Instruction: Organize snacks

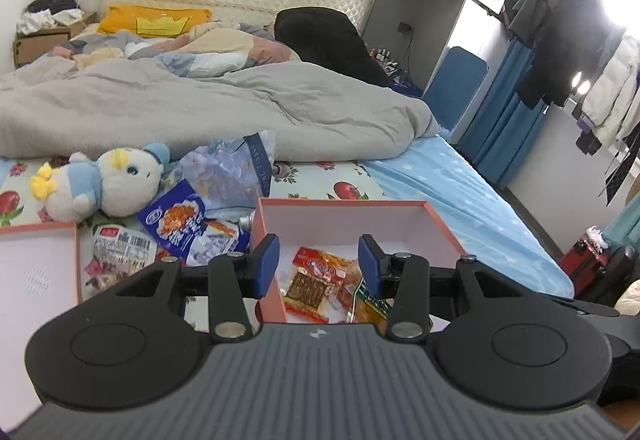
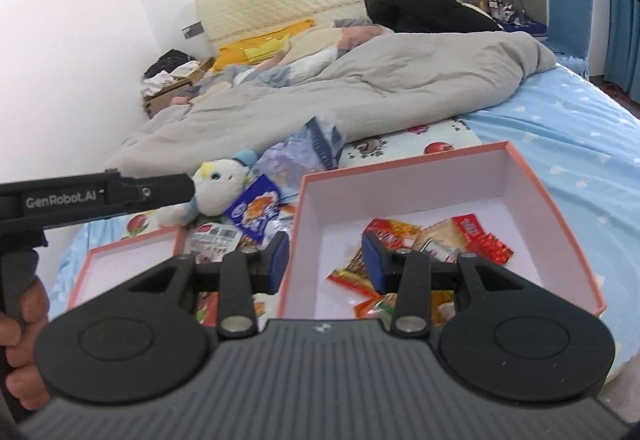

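Note:
A salmon-rimmed box [image 1: 344,203] [image 2: 404,164] lies open on the bed, with several red and orange snack packets [image 1: 316,280] [image 2: 394,230] on its white floor. My left gripper [image 1: 319,260] hovers open over the box's near-left corner, nothing between its blue pads. Above the box's left wall my right gripper [image 2: 325,258] also stands open and empty. Outside the box, to its left, lie a blue snack packet [image 1: 188,224] [image 2: 256,216] and a white barcoded packet [image 1: 124,244] [image 2: 216,236]. More packets show under the right gripper's linkage.
The box's lid [image 1: 36,272] [image 2: 132,260] lies upturned at the left. A plush toy [image 1: 108,184] [image 2: 216,188] and a large bluish bag [image 1: 232,168] lie behind the packets. A grey duvet [image 1: 200,108] covers the far bed. A hand [image 2: 20,340] holds the left tool's housing [image 2: 100,196].

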